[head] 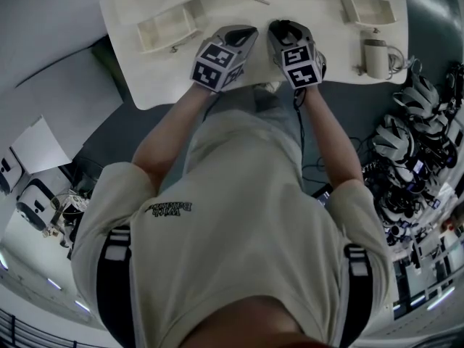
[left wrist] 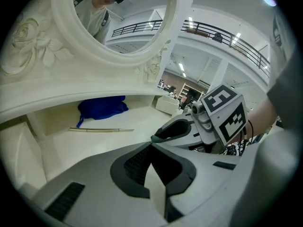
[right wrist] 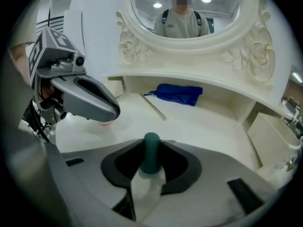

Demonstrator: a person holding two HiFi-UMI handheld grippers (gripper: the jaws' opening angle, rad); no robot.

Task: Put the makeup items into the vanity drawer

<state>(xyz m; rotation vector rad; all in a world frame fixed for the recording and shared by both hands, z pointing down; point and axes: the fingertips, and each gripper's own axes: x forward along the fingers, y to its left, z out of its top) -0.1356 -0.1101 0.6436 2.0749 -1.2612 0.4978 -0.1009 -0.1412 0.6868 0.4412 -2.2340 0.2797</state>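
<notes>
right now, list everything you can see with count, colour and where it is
vanity table: 1, white, in front of the person
mirror: 1, carved white frame, at the vanity's back
drawers: 2, white, open, one at each end of the top
blue cloth: 1, blue, at the back under the shelf
thin stick: 1, pale, lying before the cloth
pink item: 1, pink, under the left gripper's tip, mostly hidden
mug: 1, white, vanity's right corner
teal tube: 1, teal, between the right gripper's jaws
left gripper: 1, grey, jaws together, empty
right gripper: 1, grey, closed on the teal tube
</notes>
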